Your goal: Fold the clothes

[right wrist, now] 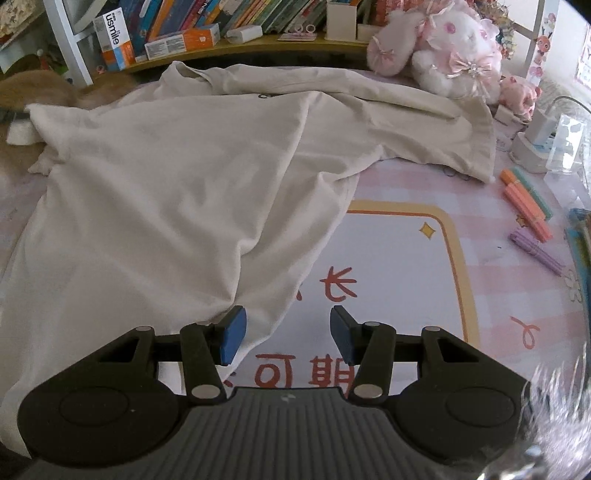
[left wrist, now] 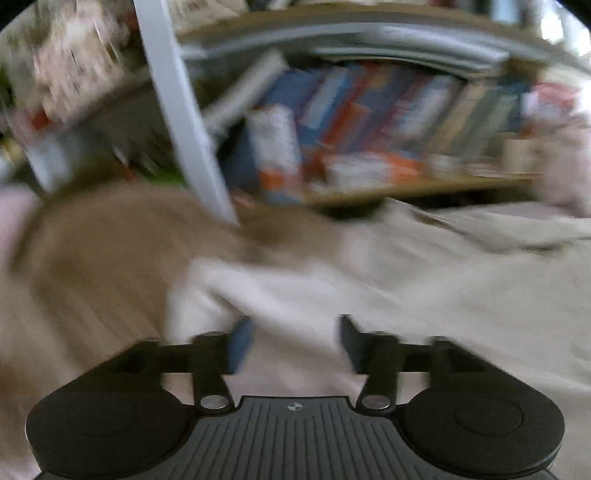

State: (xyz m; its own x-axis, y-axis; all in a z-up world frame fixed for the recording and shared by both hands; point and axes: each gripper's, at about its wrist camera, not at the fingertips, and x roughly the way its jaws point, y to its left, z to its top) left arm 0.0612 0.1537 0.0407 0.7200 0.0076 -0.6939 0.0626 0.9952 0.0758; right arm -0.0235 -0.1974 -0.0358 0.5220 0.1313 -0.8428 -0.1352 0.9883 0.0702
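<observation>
The right gripper (right wrist: 286, 334), nearest the lens with its blue-padded black fingers (right wrist: 232, 334), stands partly apart with nothing pinched: its left pad sits at the hem of the cream cotton T-shirt (right wrist: 177, 192), while its right pad hangs over bare mat. The shirt lies spread and rumpled across the pink checked desk mat (right wrist: 402, 258), reaching from the near left corner up to the far edge, one sleeve stretched out to the right. The mat bears a yellow-framed white panel with red characters, half covered by the cloth.

In the blurred left wrist view, the left gripper (left wrist: 291, 341) has its jaws wide, with the same pale shirt (left wrist: 424, 280) beneath them and nothing clamped; whether the pads touch the cloth cannot be told through the smear.

Right of the shirt lie orange and purple highlighter pens (right wrist: 526, 206). Behind the sleeve sits a white and pink plush rabbit (right wrist: 454, 48). Along the back runs a wooden shelf of upright books (right wrist: 229, 18), with a white and orange carton (right wrist: 114, 38) at its left end beside a white metal post (right wrist: 68, 44). A tan furry shape (right wrist: 44, 88) lies at the far left.
</observation>
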